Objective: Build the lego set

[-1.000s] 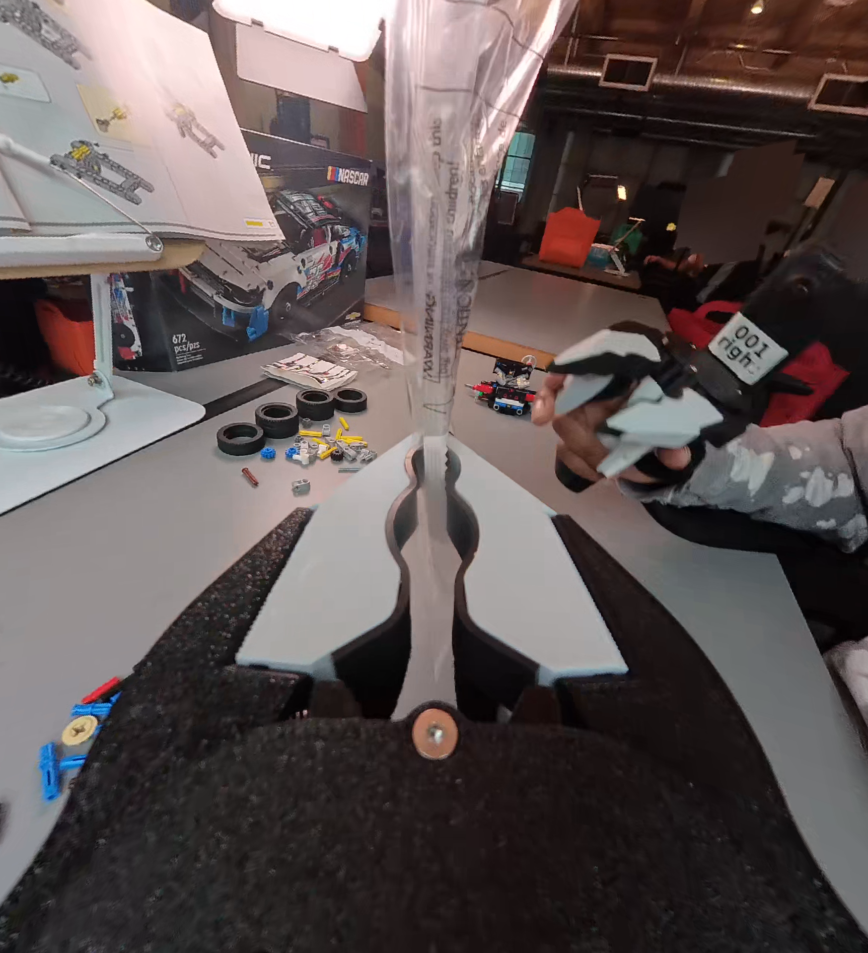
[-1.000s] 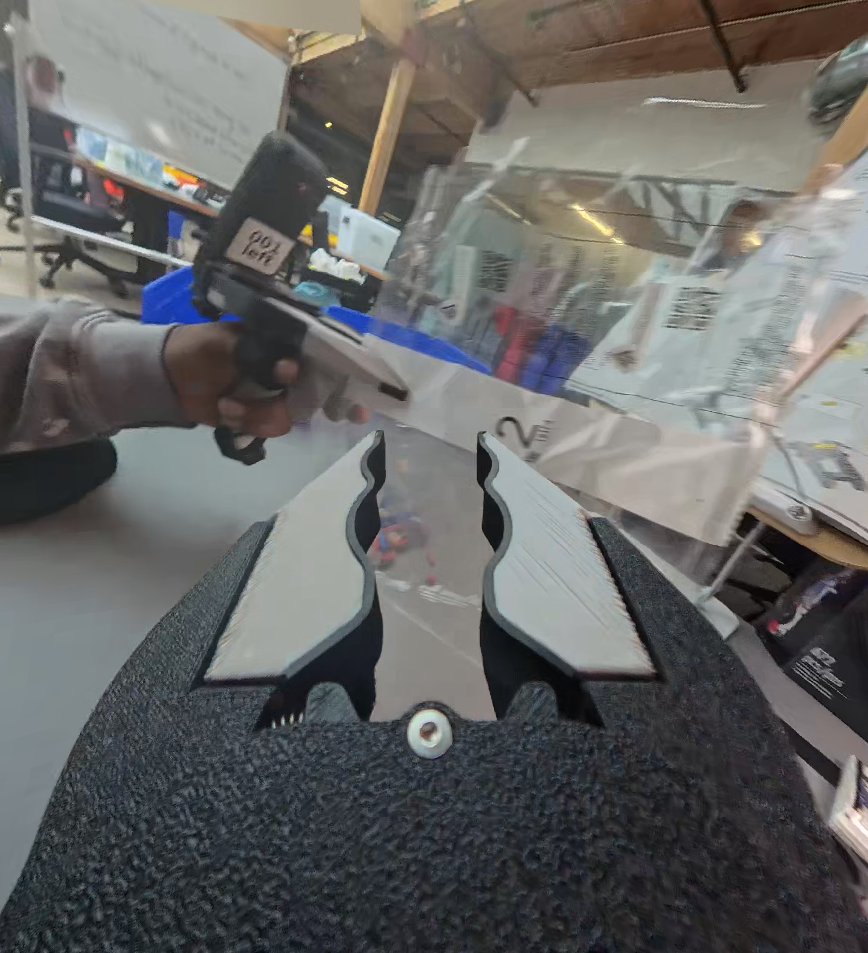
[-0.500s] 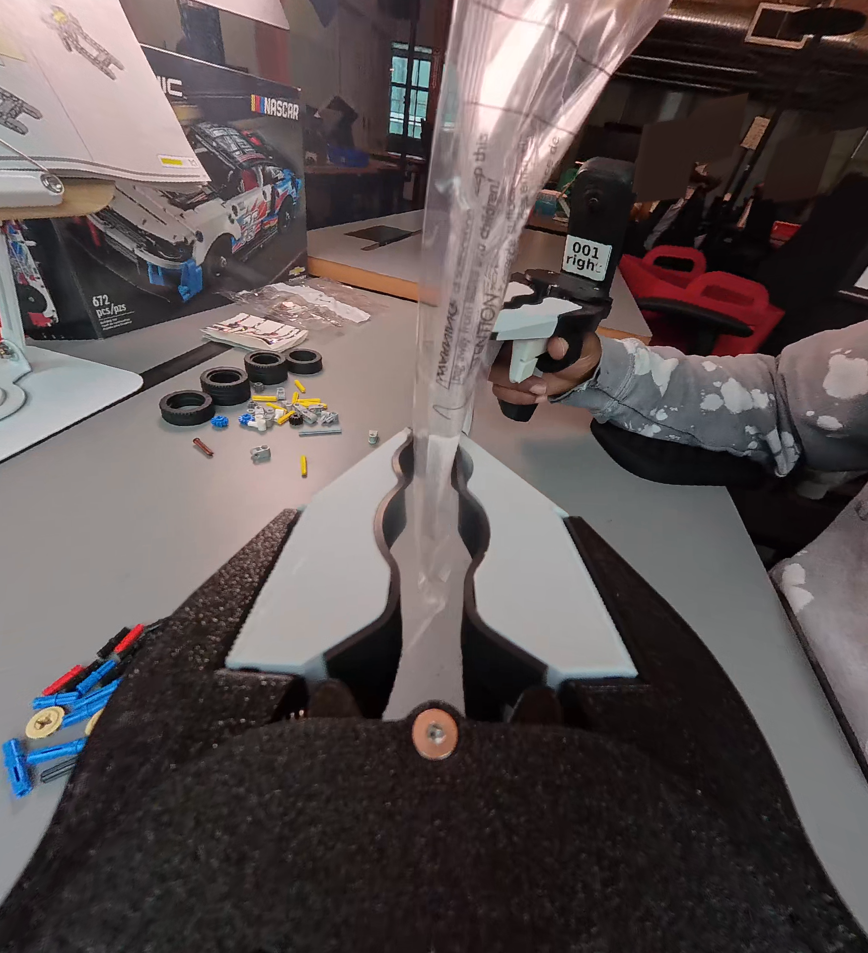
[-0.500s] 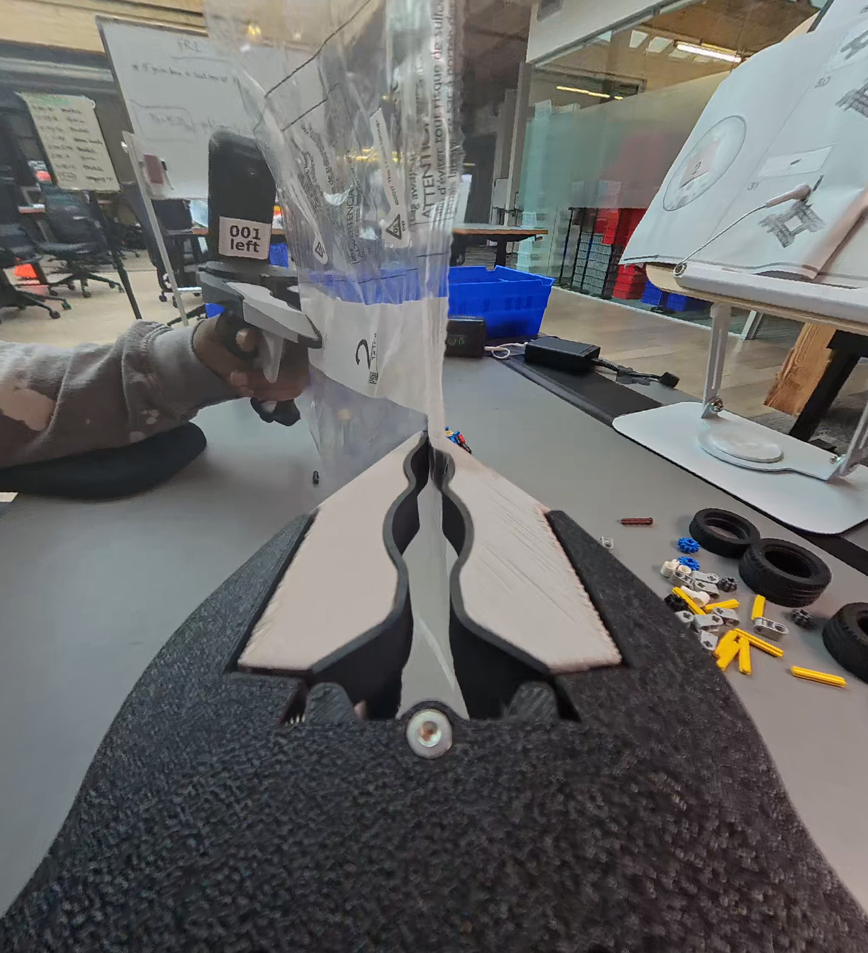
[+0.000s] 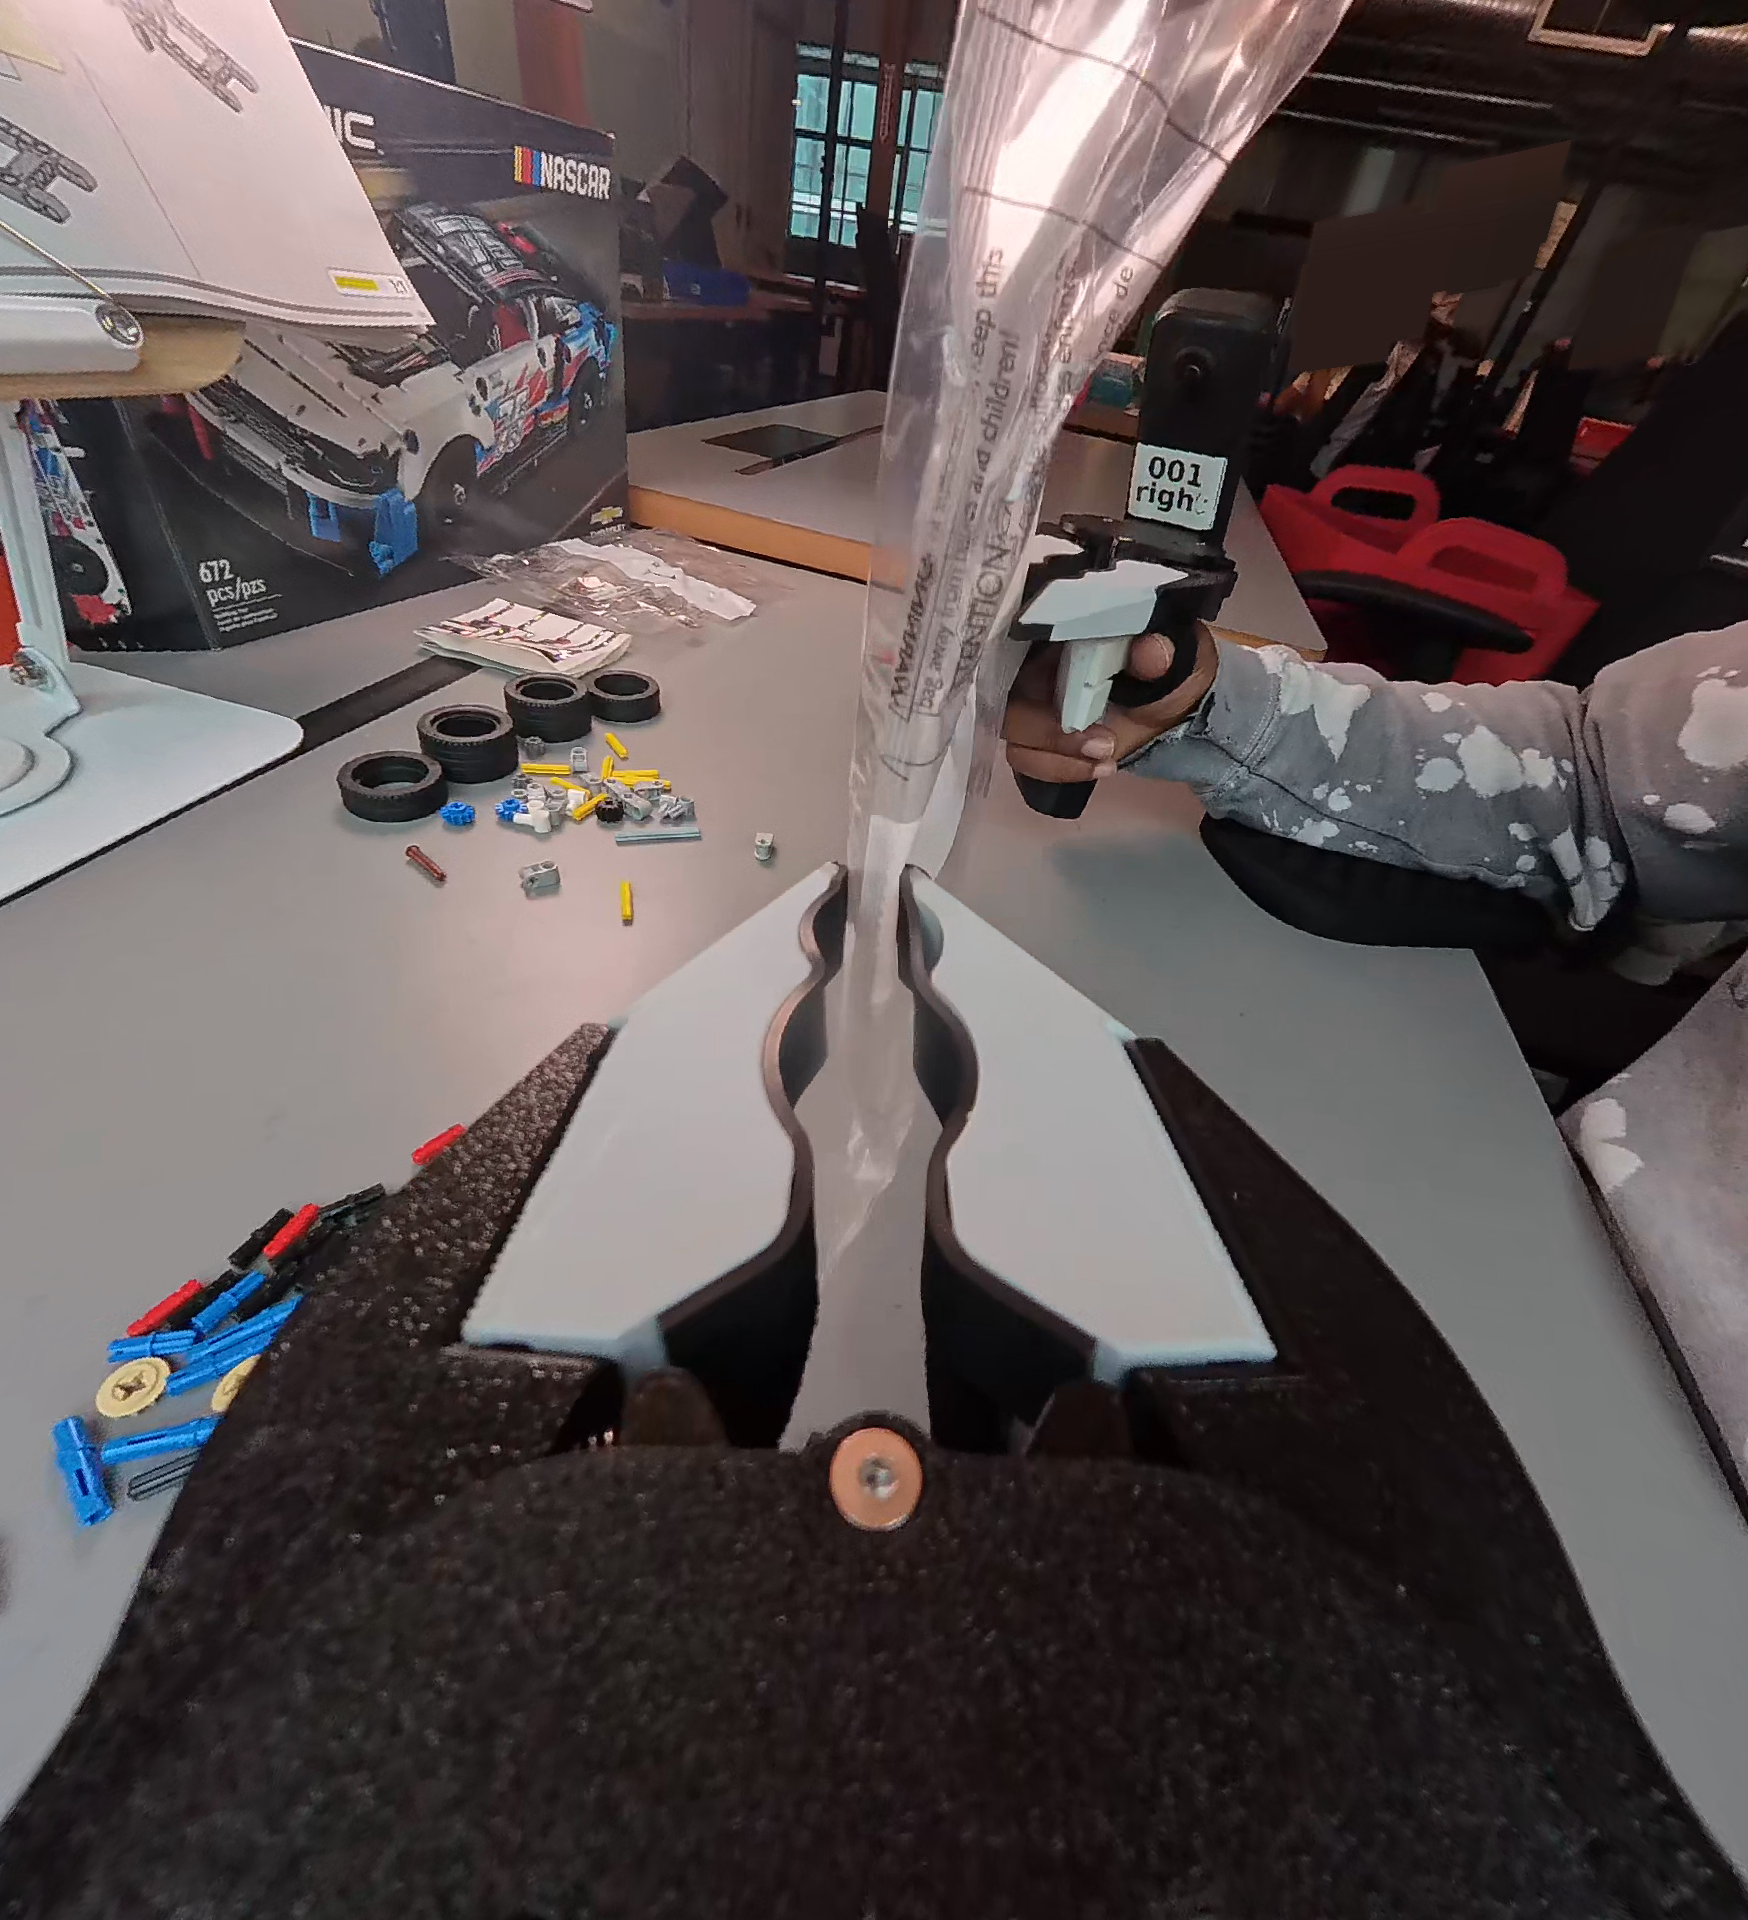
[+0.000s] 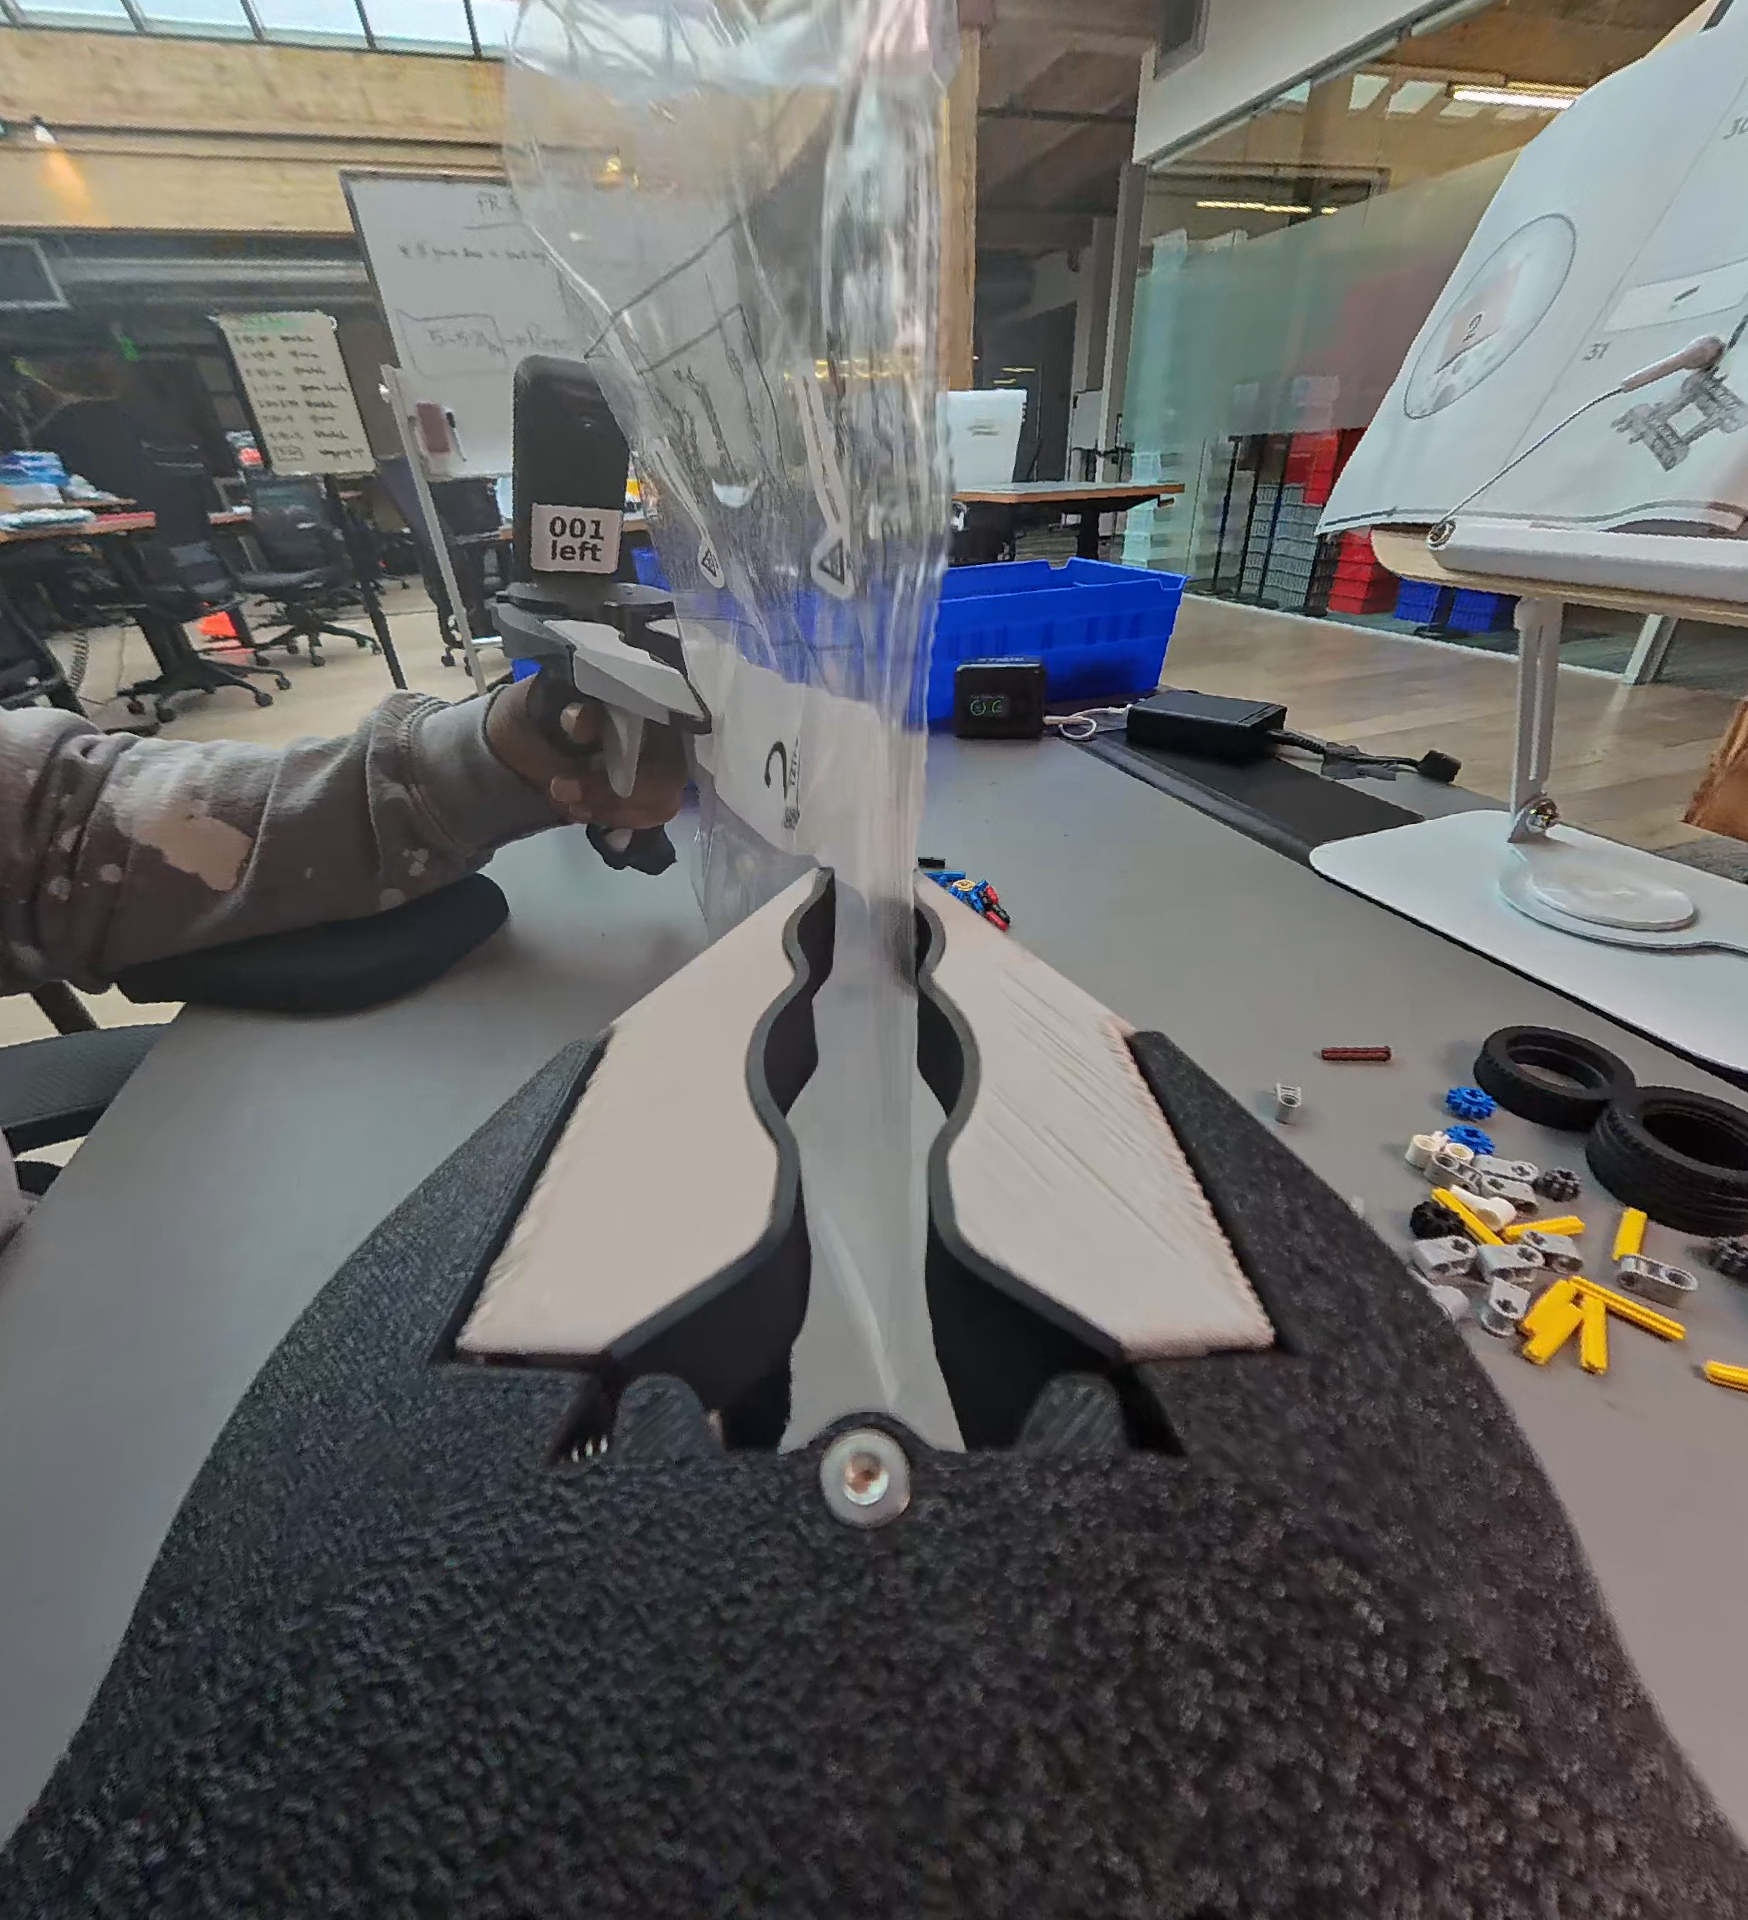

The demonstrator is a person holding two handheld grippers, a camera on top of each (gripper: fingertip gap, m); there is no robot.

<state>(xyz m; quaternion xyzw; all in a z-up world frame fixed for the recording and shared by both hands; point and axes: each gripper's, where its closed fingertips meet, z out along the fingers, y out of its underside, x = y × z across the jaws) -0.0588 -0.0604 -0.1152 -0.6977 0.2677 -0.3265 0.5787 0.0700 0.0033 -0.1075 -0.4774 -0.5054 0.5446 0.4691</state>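
Note:
A clear plastic parts bag (image 5: 995, 447) hangs upright between both grippers above the grey table (image 5: 226, 1018). My left gripper (image 5: 875, 883) is shut on one lower edge of the bag. My right gripper (image 6: 875, 894) is shut on the opposite edge of the bag (image 6: 776, 436). The bag looks empty. Loose small yellow, grey and blue pieces (image 5: 589, 800) lie by black tyres (image 5: 465, 743) to the left. A second pile of blue, red and black pins (image 5: 195, 1340) lies near my left gripper's body.
The instruction booklet (image 5: 122, 166) rests on a white stand (image 5: 39, 727) at the left. The set's box (image 5: 361, 416) stands behind it, with a sticker sheet (image 5: 527, 634) and empty bags in front. A person's sleeve (image 5: 1472, 748) is on the right. The grippers' ends are close to 15 cm from one another.
My right gripper came in from the side and closed on the bag's free edge. Both views dropped lower toward the table, and the bag now stands stretched between the two grippers.

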